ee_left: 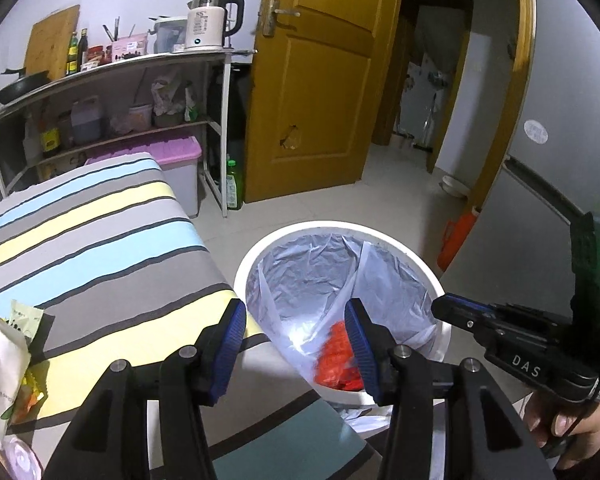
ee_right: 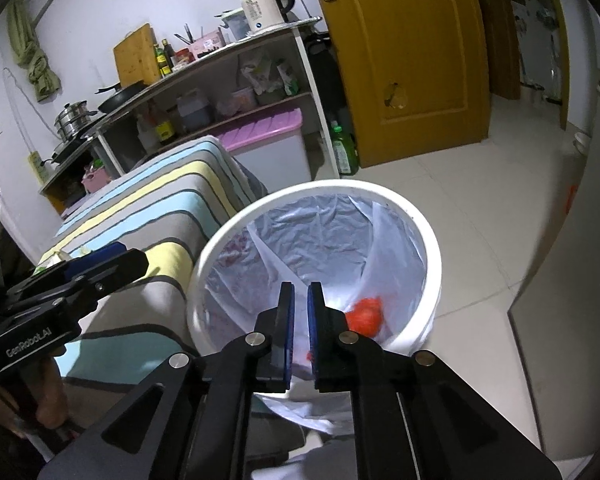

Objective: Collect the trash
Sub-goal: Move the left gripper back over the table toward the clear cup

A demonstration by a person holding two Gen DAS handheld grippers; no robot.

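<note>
Your right gripper hangs over the bin, jaws narrow, gripping nothing. Your left gripper spreads wide, empty, above the bin's rim beside the table. Red trash lies crumpled at the liner's bottom; its long axis is unclear. More wrappers sit at the table's near left edge.

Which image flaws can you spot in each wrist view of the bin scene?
Left wrist view: glare whitens the bin liner; fisheye bends the shelf. Right wrist view: the red trash looks motion-blurred; dark vignette fills the corners.
</note>
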